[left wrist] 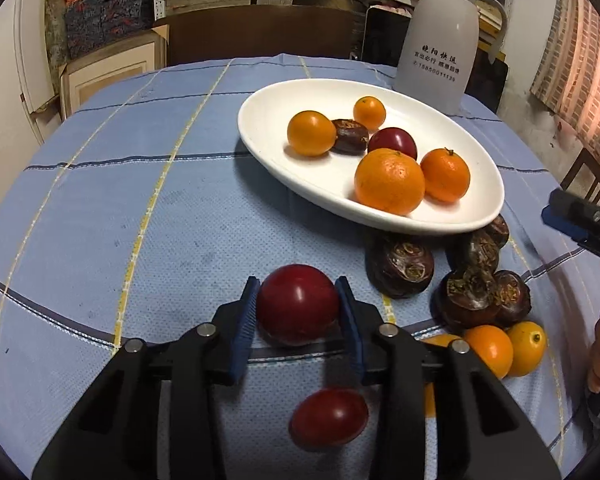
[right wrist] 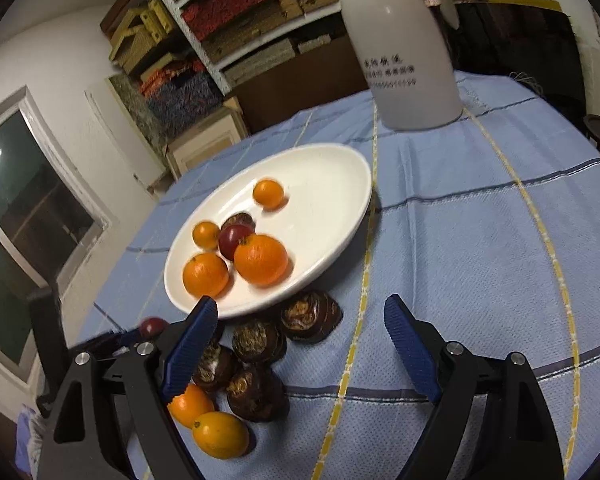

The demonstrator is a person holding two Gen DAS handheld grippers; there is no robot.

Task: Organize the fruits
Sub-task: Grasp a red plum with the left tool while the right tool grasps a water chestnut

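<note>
My left gripper [left wrist: 298, 304] is shut on a dark red round fruit [left wrist: 297, 302], low over the blue cloth. A second red fruit [left wrist: 329, 416] lies under the gripper. A white oval plate [left wrist: 260, 120] holds oranges, small orange fruits, a red fruit and a brown water chestnut. Several water chestnuts [left wrist: 399, 266] and two small orange fruits [left wrist: 490, 350] lie on the cloth beside the plate. My right gripper [right wrist: 300, 316] is open and empty, above the water chestnuts [right wrist: 256, 342] near the plate [right wrist: 332, 168]. The held red fruit also shows in the right wrist view [right wrist: 153, 326].
A white thermos jug [left wrist: 440, 36] stands behind the plate at the far right of the table; it also shows in the right wrist view [right wrist: 404, 52]. The table has a blue checked cloth [left wrist: 140, 200]. Shelves of stacked boxes stand behind the table.
</note>
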